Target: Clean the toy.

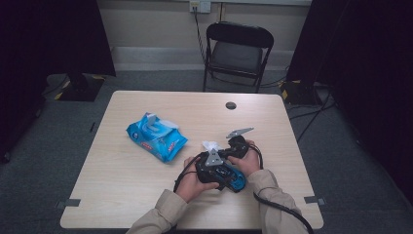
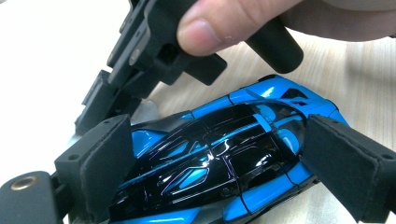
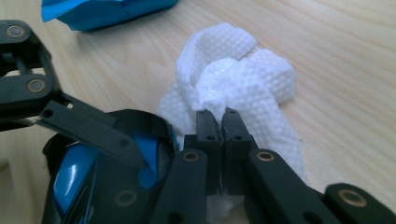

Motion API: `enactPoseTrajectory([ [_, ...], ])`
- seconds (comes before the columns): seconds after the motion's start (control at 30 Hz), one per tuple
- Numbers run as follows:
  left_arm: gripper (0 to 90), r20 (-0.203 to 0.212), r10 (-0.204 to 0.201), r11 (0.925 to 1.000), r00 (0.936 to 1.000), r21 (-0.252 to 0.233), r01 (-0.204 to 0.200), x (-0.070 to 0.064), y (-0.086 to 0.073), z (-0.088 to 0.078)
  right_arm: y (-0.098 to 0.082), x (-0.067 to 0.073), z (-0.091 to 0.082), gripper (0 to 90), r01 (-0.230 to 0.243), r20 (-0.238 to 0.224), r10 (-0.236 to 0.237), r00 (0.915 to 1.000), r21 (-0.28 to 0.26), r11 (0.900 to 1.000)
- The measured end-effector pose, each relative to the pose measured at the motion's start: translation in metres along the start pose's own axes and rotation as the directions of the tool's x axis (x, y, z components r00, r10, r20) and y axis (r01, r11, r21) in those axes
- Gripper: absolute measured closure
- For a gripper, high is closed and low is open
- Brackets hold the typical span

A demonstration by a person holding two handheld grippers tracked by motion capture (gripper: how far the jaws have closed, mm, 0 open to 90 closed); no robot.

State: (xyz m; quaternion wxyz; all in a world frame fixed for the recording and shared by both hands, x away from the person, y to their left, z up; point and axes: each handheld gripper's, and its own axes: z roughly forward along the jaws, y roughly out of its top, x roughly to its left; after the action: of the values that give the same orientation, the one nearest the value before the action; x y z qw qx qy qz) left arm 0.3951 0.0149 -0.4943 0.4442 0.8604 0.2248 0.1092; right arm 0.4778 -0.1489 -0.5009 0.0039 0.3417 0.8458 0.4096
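Right gripper view: wipe pinched, toy car clamped at lower centre of the high view.
Right gripper (image 3: 223, 116) is closed on the white wipe (image 3: 243, 79); left gripper (image 2: 210, 163) squeezes the blue toy car (image 2: 215, 158). Its glossy shell could slip sideways under rubbing, or the thin pinch could lose the wipe on the surface (image 1: 146, 195).

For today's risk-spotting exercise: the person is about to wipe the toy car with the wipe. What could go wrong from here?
1. The left tool holds the glossy blue-and-black toy car only by its curved sides; rubbing could make it slip.
2. The right tool pinches just a fold of the crumpled white wet wipe, which might pull free.
3. The two tools sit close together and may knock each other.
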Motion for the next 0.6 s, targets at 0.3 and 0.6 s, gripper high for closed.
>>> enactPoseTrajectory([
  [0.3,8.8,0.000,0.001,1.0000,1.0000,0.003,-0.001,0.000,0.000,0.000,-0.005,-0.002,-0.005,88.5,-0.004,-0.035,0.004,0.9994,0.001,1.000],
  [0.6,8.8,-0.007,-0.004,1.0000,1.0000,0.001,0.004,-0.001,0.000,-0.001,-0.011,-0.004,-0.013,88.5,0.000,-0.044,0.001,0.9990,0.008,1.000],
])
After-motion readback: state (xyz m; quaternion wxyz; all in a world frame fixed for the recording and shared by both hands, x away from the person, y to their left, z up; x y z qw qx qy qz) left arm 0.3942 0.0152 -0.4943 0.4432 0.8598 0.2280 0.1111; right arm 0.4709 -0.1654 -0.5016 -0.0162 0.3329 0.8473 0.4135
